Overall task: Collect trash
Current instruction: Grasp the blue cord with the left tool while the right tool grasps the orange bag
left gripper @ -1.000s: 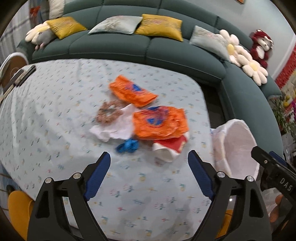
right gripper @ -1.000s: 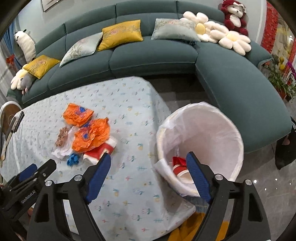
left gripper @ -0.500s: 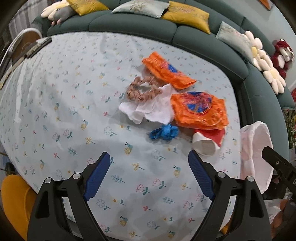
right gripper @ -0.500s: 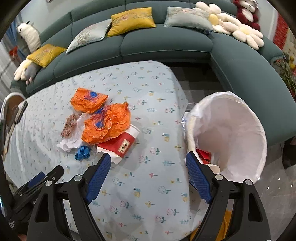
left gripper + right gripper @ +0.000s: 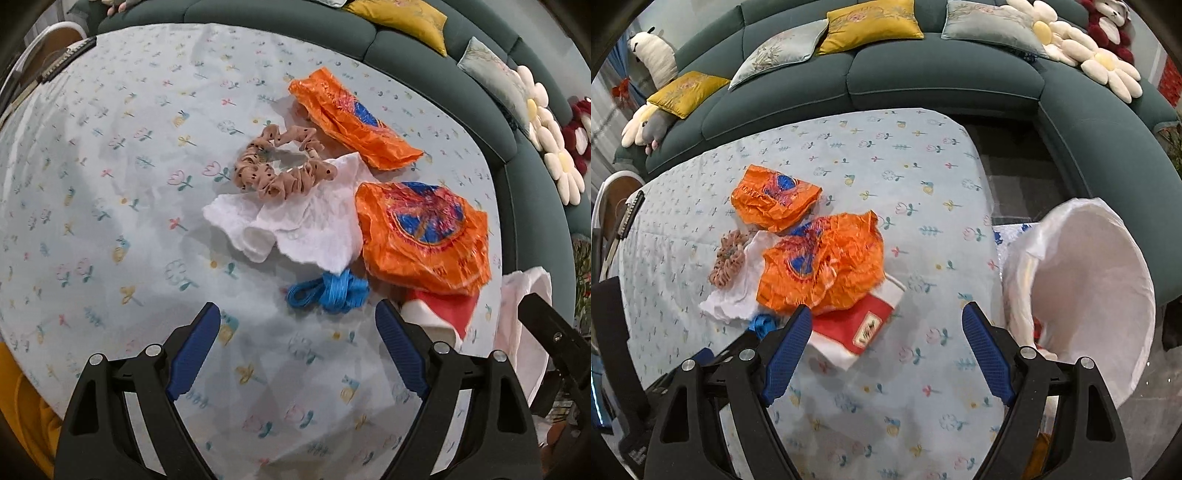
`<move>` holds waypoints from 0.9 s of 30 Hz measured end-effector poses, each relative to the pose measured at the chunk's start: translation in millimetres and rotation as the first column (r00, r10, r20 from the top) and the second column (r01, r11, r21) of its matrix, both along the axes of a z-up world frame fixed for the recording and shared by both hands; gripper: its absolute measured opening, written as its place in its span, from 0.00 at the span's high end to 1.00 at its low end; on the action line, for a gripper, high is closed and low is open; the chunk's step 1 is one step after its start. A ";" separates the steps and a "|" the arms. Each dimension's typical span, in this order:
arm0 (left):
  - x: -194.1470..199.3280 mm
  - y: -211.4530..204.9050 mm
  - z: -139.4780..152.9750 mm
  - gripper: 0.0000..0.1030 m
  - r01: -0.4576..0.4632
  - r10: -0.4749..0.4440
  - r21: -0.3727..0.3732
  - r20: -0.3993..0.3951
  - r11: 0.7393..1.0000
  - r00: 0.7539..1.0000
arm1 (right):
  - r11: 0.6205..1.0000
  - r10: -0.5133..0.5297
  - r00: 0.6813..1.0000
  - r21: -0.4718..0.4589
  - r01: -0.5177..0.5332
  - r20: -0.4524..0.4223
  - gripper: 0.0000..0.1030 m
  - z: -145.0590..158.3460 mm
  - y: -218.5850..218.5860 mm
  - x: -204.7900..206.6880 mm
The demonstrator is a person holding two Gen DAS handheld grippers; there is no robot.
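Note:
Trash lies in a cluster on the flowered tablecloth (image 5: 110, 206): two orange plastic bags (image 5: 421, 236) (image 5: 351, 118), a white tissue (image 5: 295, 225), a tan scrunchie (image 5: 284, 166), a blue string bundle (image 5: 328, 291) and a red-and-white paper cup (image 5: 439, 314). My left gripper (image 5: 297, 343) is open and empty, just short of the blue bundle. My right gripper (image 5: 886, 347) is open and empty over the table, its left finger next to the cup (image 5: 857, 328). The white-lined trash bin (image 5: 1086, 280) stands off the table's right edge.
A dark green curved sofa (image 5: 923, 77) with yellow and grey cushions wraps around the far side. Flower pillows (image 5: 1100, 66) and a red plush toy lie at its right end. A dark remote-like object (image 5: 66, 59) lies at the table's far left edge.
Both grippers have moved forward and down toward the trash pile, which now looks larger. The right gripper swung left, away from the bin. Both jaws stay open.

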State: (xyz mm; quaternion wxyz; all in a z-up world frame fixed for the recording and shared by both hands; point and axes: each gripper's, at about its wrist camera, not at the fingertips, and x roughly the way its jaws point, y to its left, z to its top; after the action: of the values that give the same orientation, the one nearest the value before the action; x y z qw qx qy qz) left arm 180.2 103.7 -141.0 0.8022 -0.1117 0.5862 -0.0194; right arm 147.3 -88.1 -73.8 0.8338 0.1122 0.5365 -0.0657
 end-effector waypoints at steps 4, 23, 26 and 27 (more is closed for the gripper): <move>8.1 -8.0 -8.8 0.36 0.050 -0.050 -0.003 -0.019 0.999 0.999 | 1.000 0.011 1.000 0.007 -0.011 -0.017 0.23 -6.5 2.2 15.8; 14.2 -11.1 -10.8 0.86 0.101 -0.104 -0.081 -0.039 0.992 0.994 | 0.993 0.118 0.990 0.034 -0.116 -0.083 0.84 -36.1 35.3 49.4; 11.8 -9.6 -7.1 0.87 0.102 -0.105 -0.087 -0.032 0.991 0.994 | 0.991 0.136 0.989 0.007 -0.136 -0.052 0.87 -25.5 36.8 46.5; 10.9 -9.9 -5.2 0.87 0.103 -0.106 -0.091 -0.027 0.991 0.994 | 0.990 0.139 0.989 0.002 -0.139 -0.042 0.87 -22.0 36.3 45.4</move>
State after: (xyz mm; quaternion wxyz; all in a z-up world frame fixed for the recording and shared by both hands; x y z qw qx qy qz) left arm 191.0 93.9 -146.2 0.7848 -0.1167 0.6026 -0.0857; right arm 192.7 -51.8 -95.8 0.8250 0.0726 0.5604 -0.0101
